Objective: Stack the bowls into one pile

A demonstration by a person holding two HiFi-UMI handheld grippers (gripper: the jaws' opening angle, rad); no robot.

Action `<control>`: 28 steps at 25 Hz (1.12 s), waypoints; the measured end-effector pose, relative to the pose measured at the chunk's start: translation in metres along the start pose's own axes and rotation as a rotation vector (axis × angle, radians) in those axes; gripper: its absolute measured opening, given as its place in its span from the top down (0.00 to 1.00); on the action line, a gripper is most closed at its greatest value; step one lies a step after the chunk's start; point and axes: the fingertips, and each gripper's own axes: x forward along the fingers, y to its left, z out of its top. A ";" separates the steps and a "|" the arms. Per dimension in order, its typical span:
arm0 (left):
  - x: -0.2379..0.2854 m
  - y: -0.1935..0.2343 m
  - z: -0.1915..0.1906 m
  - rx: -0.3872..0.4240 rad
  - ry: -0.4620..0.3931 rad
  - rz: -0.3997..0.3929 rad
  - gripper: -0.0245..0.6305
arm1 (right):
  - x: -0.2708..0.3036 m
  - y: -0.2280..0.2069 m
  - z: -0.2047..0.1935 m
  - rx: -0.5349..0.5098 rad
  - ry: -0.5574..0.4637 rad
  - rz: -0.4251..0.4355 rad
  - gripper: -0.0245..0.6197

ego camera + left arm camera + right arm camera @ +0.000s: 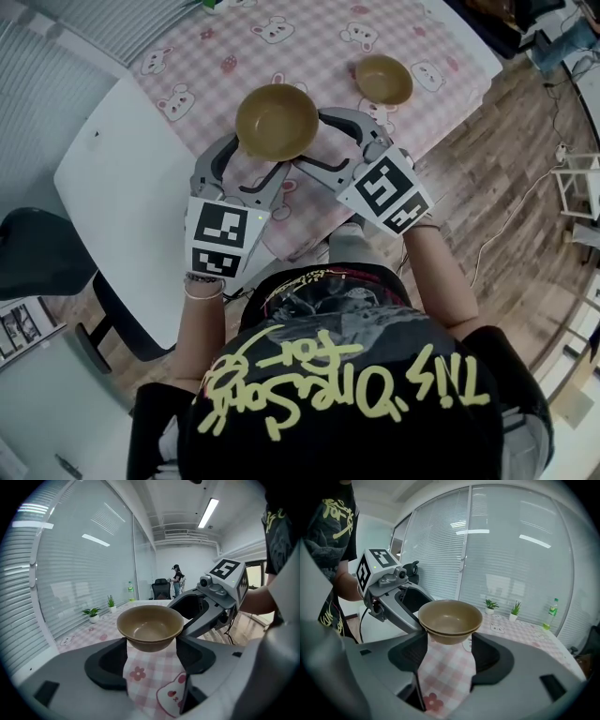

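My left tool [151,645] and right tool [449,641] both clench the nested bowls [277,120] from opposite sides, holding them level for lowering, I judge, into the lone bowl [383,79] beyond.

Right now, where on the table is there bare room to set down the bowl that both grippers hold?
Free: the checked cloth left of the held bowl, the far cloth beyond both bowls, and the bare white table left of the cloth. Crowded: between the held bowl and the second bowl, where the right gripper reaches in.
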 end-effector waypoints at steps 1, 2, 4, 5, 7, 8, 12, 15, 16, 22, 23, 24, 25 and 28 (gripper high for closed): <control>0.003 -0.005 0.005 0.005 -0.002 0.000 0.47 | -0.006 -0.005 -0.002 0.003 -0.004 -0.005 0.50; 0.007 -0.010 0.010 0.009 -0.005 -0.001 0.48 | -0.013 -0.009 -0.004 0.009 -0.009 -0.010 0.50; 0.016 -0.021 0.019 0.017 -0.008 -0.005 0.48 | -0.025 -0.019 -0.009 0.018 -0.020 -0.021 0.50; 0.021 -0.026 0.024 0.021 -0.010 -0.008 0.48 | -0.032 -0.024 -0.012 0.019 -0.023 -0.025 0.50; 0.033 -0.037 0.034 0.030 -0.015 -0.015 0.48 | -0.045 -0.036 -0.019 0.023 -0.025 -0.033 0.50; 0.039 -0.043 0.040 0.036 -0.018 -0.018 0.48 | -0.051 -0.043 -0.023 0.025 -0.024 -0.037 0.50; 0.063 -0.060 0.060 0.058 -0.028 -0.034 0.48 | -0.072 -0.069 -0.035 0.036 -0.026 -0.059 0.50; 0.079 -0.072 0.075 0.076 -0.038 -0.044 0.48 | -0.087 -0.087 -0.042 0.046 -0.031 -0.077 0.50; 0.084 -0.076 0.079 0.080 -0.040 -0.049 0.48 | -0.092 -0.092 -0.044 0.046 -0.030 -0.083 0.50; 0.113 -0.094 0.096 0.081 -0.037 -0.077 0.47 | -0.113 -0.120 -0.060 0.046 -0.018 -0.107 0.50; 0.118 -0.096 0.099 0.078 -0.036 -0.081 0.47 | -0.116 -0.124 -0.062 0.047 -0.017 -0.108 0.50; 0.122 -0.098 0.101 0.078 -0.034 -0.084 0.47 | -0.118 -0.128 -0.065 0.048 -0.017 -0.109 0.50; 0.127 -0.101 0.103 0.080 -0.032 -0.085 0.47 | -0.120 -0.132 -0.068 0.049 -0.016 -0.110 0.50; 0.139 -0.105 0.104 0.077 -0.027 -0.088 0.47 | -0.123 -0.142 -0.077 0.050 -0.012 -0.108 0.50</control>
